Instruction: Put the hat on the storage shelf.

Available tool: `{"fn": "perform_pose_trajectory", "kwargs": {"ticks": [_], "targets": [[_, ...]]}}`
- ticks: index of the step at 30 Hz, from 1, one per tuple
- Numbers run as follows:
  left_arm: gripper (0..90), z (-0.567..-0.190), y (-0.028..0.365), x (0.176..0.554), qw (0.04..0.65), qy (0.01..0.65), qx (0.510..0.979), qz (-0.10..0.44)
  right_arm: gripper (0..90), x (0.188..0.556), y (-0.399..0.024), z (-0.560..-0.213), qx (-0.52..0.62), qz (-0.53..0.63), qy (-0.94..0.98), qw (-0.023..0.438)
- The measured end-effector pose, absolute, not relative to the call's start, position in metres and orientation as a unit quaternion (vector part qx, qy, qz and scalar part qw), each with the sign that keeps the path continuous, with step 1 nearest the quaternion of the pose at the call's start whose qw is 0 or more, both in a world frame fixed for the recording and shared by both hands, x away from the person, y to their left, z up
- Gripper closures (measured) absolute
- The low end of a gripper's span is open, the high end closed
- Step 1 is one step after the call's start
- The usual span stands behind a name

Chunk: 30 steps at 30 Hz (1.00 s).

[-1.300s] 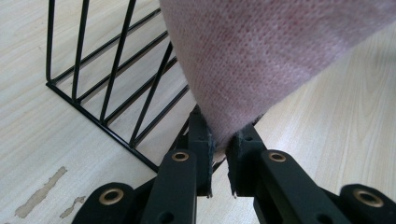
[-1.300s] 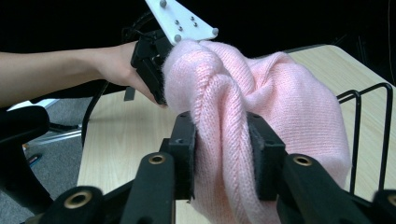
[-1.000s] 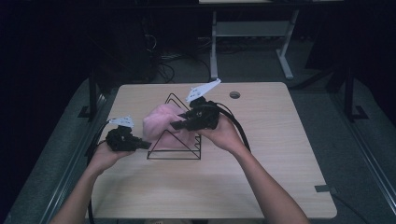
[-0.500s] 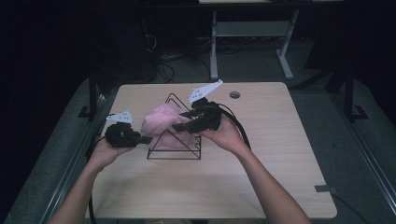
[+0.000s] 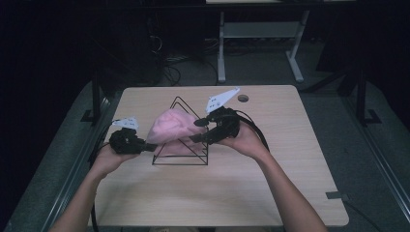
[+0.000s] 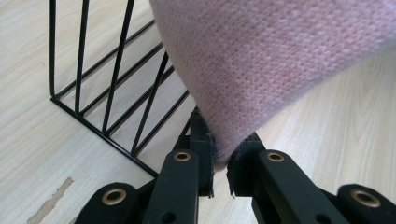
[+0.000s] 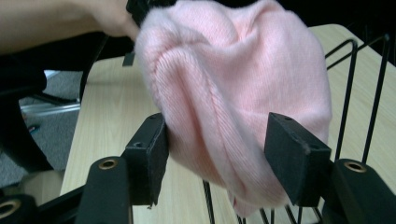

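Left gripper (image 5: 144, 146) clamped on the pink beanie's (image 5: 169, 126) edge, forearm in from near-left, level. Right gripper (image 5: 197, 130) jaws just opening, pads straddling the beanie's right side, wrist angled left. Beanie drapes over the black wire rack (image 5: 186, 157), mid-counter (image 5: 290, 145).

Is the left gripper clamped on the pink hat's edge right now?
Yes, in the left gripper view the left gripper pinches the pink knit hat tight at its edge.

dim lab: bare table (image 5: 290, 159), floor cables (image 5: 174, 63)
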<state>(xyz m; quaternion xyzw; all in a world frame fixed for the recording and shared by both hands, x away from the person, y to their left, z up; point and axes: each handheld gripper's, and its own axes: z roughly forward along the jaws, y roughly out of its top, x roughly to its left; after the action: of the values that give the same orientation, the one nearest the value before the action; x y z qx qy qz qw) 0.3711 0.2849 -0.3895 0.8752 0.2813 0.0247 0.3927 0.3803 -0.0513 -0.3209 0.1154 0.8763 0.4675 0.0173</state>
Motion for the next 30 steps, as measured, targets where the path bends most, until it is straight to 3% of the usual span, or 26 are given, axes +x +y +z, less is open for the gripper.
{"fn": "perform_pose_trajectory", "kwargs": {"ticks": [10, 12, 14, 18, 20, 23, 24, 25, 30], "targets": [[81.7, -0.392, 0.285, 0.373, 0.387, 0.279, 0.878, 0.022, 38.6, 0.384, -0.068, -0.334, 0.120, 0.452, 0.883, 0.042], [75.5, -0.388, 0.286, 0.371, 0.399, 0.271, 0.875, 0.021, 45.4, 0.386, -0.065, -0.338, 0.119, 0.449, 0.884, 0.047], [63.1, -0.382, 0.287, 0.368, 0.407, 0.268, 0.873, 0.026, 55.1, 0.385, -0.061, -0.339, 0.111, 0.451, 0.885, 0.040], [56.6, -0.363, 0.290, 0.362, 0.428, 0.257, 0.865, 0.043, 73.3, 0.383, -0.056, -0.336, 0.106, 0.448, 0.888, 0.024], [57.1, -0.353, 0.289, 0.360, 0.434, 0.248, 0.864, 0.053, 78.9, 0.381, -0.057, -0.330, 0.103, 0.451, 0.886, 0.019], [73.8, -0.344, 0.287, 0.358, 0.431, 0.234, 0.869, 0.060, 80.9, 0.380, -0.057, -0.325, 0.100, 0.451, 0.887, 0.019], [73.8, -0.340, 0.286, 0.357, 0.432, 0.232, 0.870, 0.058, 81.4, 0.380, -0.057, -0.322, 0.098, 0.449, 0.888, 0.017], [79.4, -0.336, 0.286, 0.356, 0.435, 0.230, 0.869, 0.057, 81.7, 0.379, -0.057, -0.318, 0.099, 0.447, 0.889, 0.017], [82.7, -0.331, 0.294, 0.361, 0.447, 0.272, 0.852, 0.034, 83.1, 0.383, -0.061, -0.299, 0.129, 0.489, 0.862, -0.018]]}}
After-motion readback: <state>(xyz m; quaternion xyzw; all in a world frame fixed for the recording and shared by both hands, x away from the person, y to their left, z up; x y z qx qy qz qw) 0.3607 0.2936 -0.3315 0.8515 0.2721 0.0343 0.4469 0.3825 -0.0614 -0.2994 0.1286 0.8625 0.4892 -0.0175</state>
